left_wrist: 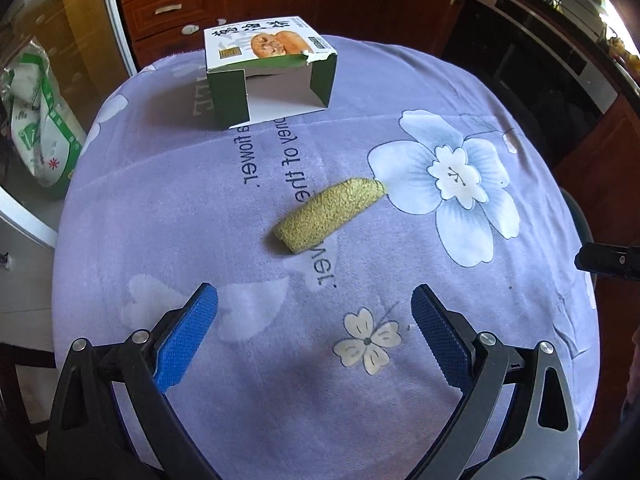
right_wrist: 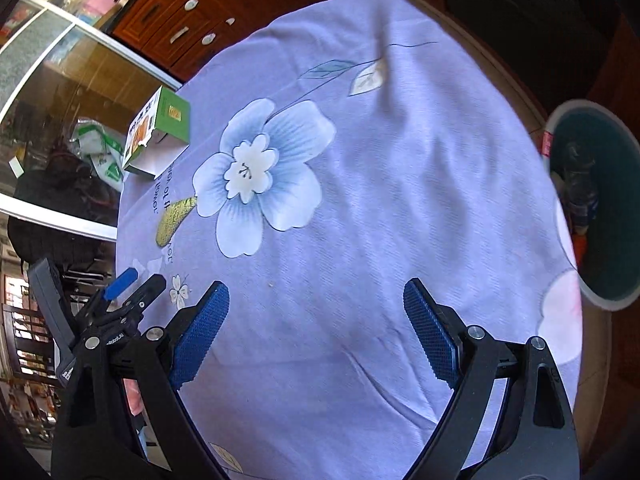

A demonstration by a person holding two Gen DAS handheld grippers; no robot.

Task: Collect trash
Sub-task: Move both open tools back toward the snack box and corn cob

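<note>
Lilac flowered tablecloth holds what looks like a corn cob at twelve o'clock from my empty, wide-open left gripper, long axis toward two o'clock; right gripper, likewise gaping, sits farther.

A lilac cotton tablecloth printed with pale blue and white flowers and dark lettering covers the round table. Behind it stands a reddish-brown wooden cabinet with white drawer handles. A white-framed glass sliding door runs along the left side, and a white and green plastic sack sits on the floor just beside it. A dark built-in oven fills the right.
</note>
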